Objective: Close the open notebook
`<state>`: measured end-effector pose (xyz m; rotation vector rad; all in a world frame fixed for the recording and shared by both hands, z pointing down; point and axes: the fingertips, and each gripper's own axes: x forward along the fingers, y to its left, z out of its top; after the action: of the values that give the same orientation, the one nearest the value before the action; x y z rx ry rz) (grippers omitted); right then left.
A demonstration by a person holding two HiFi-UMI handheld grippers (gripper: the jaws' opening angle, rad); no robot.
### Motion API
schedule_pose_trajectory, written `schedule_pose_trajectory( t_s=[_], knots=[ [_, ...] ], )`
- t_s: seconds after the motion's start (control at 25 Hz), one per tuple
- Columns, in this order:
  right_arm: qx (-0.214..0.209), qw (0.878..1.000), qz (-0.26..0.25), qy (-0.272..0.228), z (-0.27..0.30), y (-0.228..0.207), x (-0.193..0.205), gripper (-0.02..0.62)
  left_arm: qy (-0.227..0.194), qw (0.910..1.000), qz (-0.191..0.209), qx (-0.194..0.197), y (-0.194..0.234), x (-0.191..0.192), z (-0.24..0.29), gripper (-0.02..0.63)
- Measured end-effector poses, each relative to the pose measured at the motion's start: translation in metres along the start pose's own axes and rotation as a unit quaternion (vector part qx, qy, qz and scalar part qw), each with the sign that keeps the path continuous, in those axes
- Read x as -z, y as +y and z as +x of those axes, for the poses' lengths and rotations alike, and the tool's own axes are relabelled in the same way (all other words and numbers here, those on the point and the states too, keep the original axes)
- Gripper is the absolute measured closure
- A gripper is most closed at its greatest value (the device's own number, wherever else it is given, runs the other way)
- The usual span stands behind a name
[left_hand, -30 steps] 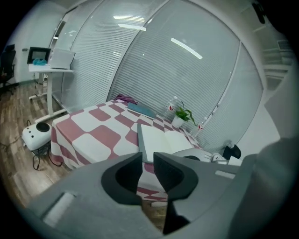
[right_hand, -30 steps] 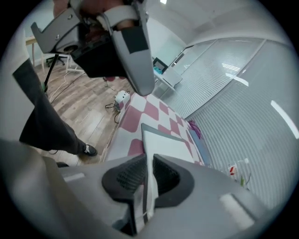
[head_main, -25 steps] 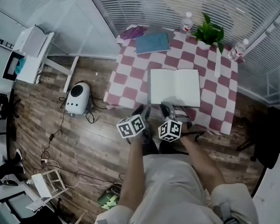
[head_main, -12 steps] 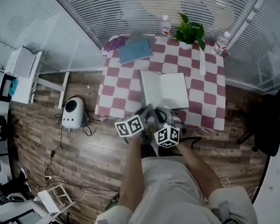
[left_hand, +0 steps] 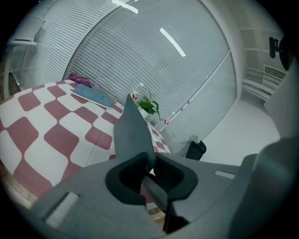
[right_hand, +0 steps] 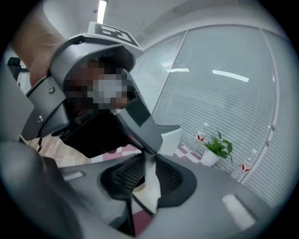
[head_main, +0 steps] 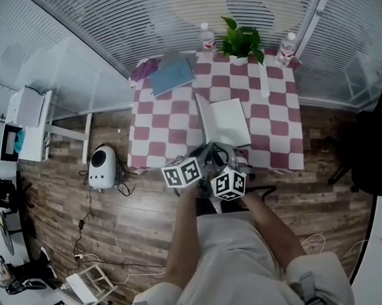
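At the desk's [head_main: 280, 137] near edge, my left fingers [left_hand: 155, 192], just closing, pinch the notebook's [head_main: 226, 119] grey cover [left_hand: 132, 130], standing upright; my right fingers [right_hand: 126, 176] have just been opening, a white page [right_hand: 149, 189] loose between them.

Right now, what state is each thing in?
notebook: part closed, cover raised.
left gripper: just closed on the cover.
right gripper: jaws just opened, page between them.
blue book: shut, flat.
left bottle: upright.
right bottle: upright.

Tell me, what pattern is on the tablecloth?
The tablecloth has pinkish-red and white checks, which show best in the head view.
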<state>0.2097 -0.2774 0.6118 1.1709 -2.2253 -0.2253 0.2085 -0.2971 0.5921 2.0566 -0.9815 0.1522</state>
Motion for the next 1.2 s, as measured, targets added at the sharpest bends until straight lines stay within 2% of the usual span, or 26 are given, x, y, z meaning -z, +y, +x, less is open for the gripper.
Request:
schedule_pose_trajectory(
  t_s=[0.08,0.16,0.32,0.44,0.6,0.8,1.12,1.2],
  knots=[
    [0.01,1.0,0.018,0.002,-0.003,-0.007,0.004,0.523,-0.002,0.9998,0.007,0.019,-0.01,0.0,0.005,0.552],
    [0.015,0.999,0.039,0.004,-0.007,-0.012,0.009,0.54,-0.003,0.9991,0.016,0.039,-0.021,0.002,0.009,0.517],
    [0.026,0.997,0.067,0.01,-0.011,-0.023,0.019,0.541,0.002,0.996,0.054,0.071,-0.041,0.002,0.014,0.47],
    [0.036,0.995,0.089,0.02,-0.014,-0.03,0.03,0.541,-0.003,0.9936,0.078,0.082,-0.051,0.0,0.014,0.466],
    [0.048,0.99,0.125,0.04,-0.017,-0.039,0.051,0.541,-0.011,0.9935,0.104,0.046,-0.042,-0.002,0.014,0.468],
    [0.054,0.983,0.164,0.067,-0.018,-0.047,0.074,0.537,-0.001,0.9933,0.113,0.024,-0.035,0.008,0.018,0.472],
    [0.056,0.969,0.216,0.108,-0.014,-0.051,0.104,0.525,0.0,0.9928,0.115,-0.034,-0.011,0.015,0.01,0.586],
    [0.056,0.966,0.225,0.117,-0.012,-0.051,0.109,0.523,-0.007,0.993,0.108,-0.048,-0.004,0.013,0.006,0.597]
  ],
)
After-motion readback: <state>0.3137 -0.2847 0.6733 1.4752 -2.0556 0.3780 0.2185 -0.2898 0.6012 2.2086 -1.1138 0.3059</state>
